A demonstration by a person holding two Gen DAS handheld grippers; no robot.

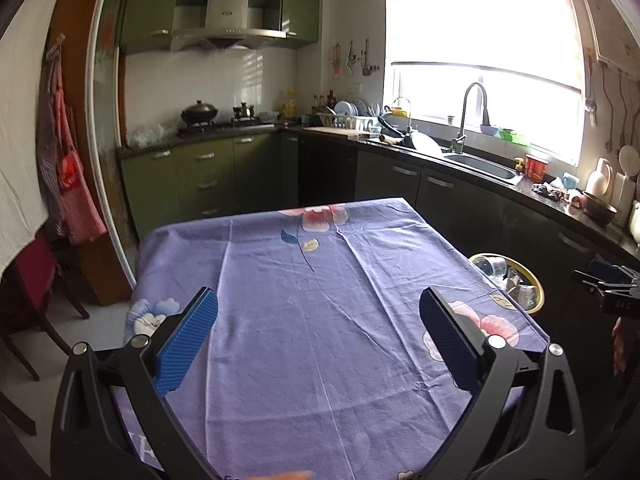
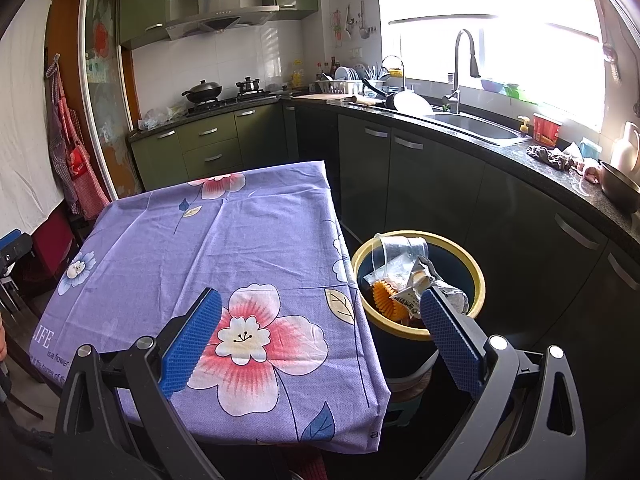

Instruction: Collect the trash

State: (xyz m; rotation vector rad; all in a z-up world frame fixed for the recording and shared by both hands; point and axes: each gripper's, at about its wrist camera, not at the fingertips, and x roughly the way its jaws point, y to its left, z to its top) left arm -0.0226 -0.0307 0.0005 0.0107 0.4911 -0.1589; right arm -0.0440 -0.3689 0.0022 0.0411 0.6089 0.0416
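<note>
A dark bin with a yellow rim (image 2: 478, 276) stands on the floor right of the table; it also shows in the left wrist view (image 1: 538, 284). It holds trash: a clear plastic cup (image 2: 400, 250), orange paper liners (image 2: 386, 294) and crumpled wrappers (image 2: 448, 294). The table carries a purple flowered cloth (image 1: 312, 320), also seen in the right wrist view (image 2: 224, 248), with nothing on it. My left gripper (image 1: 318, 308) is open and empty above the cloth. My right gripper (image 2: 320, 312) is open and empty over the table's right edge, beside the bin.
A dark counter with a sink (image 2: 476, 126) and tap runs along the right under a bright window. Green cabinets and a stove with a wok (image 2: 202, 92) are at the back. A chair (image 1: 36, 300) and hanging aprons (image 1: 68, 184) are to the left.
</note>
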